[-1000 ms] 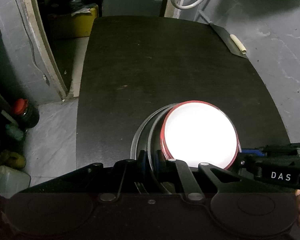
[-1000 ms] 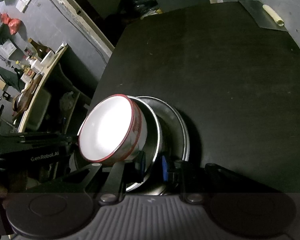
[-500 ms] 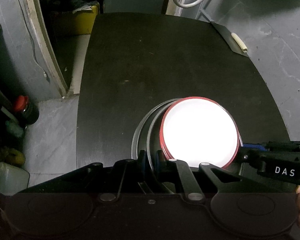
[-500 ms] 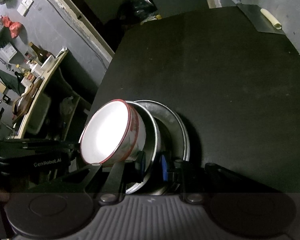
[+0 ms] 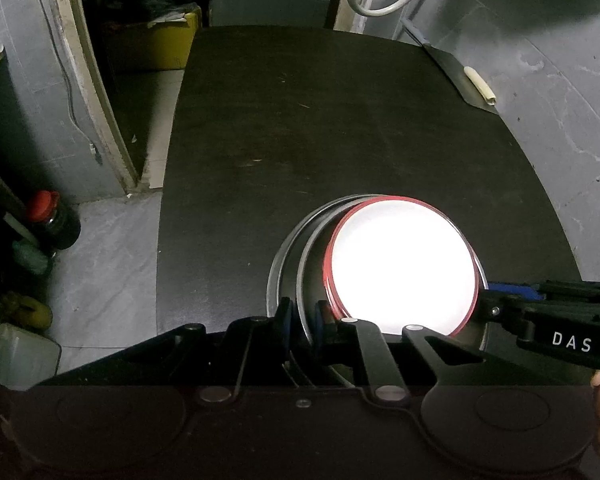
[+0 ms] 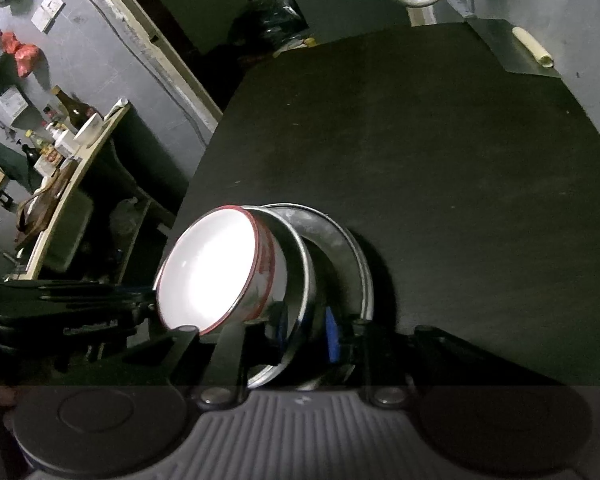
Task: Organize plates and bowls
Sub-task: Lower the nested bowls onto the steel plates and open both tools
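Observation:
A white bowl with a red rim (image 5: 400, 268) sits nested in a steel bowl (image 5: 310, 256), which rests in a steel plate (image 5: 278, 268). The stack is held over the near part of the black table (image 5: 340, 120). My left gripper (image 5: 300, 320) is shut on the steel rims at the stack's left side. My right gripper (image 6: 308, 332) is shut on the steel bowl's rim (image 6: 300, 280) from the other side; its body shows in the left wrist view (image 5: 560, 328). In the right wrist view the white bowl (image 6: 208, 272) and the steel plate (image 6: 356, 264) appear tilted.
A grey metal sheet with a cream roll (image 5: 480, 88) lies at the table's far right corner. Left of the table on the floor stand a red-capped jar (image 5: 52, 220) and a plastic jug (image 5: 20, 356). A cluttered shelf with bottles (image 6: 60, 136) stands at left.
Both grippers keep their hold on the stack. The view has shifted slightly, and the stack sits a little higher and further forward over the table.

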Available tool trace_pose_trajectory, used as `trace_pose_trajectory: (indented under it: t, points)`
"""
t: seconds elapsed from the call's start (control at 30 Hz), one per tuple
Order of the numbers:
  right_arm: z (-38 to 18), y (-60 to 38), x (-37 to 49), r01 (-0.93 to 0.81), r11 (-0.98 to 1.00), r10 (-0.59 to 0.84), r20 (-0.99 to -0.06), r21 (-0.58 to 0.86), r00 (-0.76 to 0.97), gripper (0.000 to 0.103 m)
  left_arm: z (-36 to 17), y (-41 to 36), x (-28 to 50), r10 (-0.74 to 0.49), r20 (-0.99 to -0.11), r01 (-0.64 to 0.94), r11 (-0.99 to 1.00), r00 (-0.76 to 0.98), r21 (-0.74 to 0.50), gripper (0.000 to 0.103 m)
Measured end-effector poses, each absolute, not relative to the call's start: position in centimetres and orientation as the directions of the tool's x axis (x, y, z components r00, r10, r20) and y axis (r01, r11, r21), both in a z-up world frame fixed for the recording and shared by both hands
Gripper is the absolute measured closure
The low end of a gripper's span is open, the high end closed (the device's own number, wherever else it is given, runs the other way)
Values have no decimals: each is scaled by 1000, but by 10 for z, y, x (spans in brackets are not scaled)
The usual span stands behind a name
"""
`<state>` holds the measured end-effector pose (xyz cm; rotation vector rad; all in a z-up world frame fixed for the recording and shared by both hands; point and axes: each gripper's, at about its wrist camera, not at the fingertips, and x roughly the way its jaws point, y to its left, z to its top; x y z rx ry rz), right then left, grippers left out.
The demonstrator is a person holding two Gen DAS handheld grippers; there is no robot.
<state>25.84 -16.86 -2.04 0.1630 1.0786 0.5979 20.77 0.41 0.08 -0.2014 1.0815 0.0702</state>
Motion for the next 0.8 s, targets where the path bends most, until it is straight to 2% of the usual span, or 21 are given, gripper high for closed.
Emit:
trace_pose_trajectory:
  t: [0.13,0.2,0.43,0.67,0.73,0.77,0.8]
  points:
    - [-22,-173,257,-367,834,533,-775,413,339,74,3,3,208,-35,-882,-156,980,470,-122,88]
    - [-21,-172,255,-365,837,528,-777,407,344,74,4,3,208,-7,-885,-171,980,466,-98,72]
    - [-22,-176,247,-355,843,522,-772,404,363,71,9,9,199,16,-871,-195,976,492,-92,59]
    - [-20,-182,237,-345,842,530,-755,414,387,64,16,9,188,52,-853,-221,972,519,-76,37]
    - [-18,-182,234,-347,855,507,-760,386,406,49,17,8,186,70,-849,-236,969,525,-67,33]
    - [-18,-183,232,-339,868,484,-769,362,418,36,17,8,184,78,-846,-244,968,527,-63,27]
    - [-18,-185,230,-337,872,478,-768,356,426,32,18,8,183,86,-844,-251,966,530,-60,24]
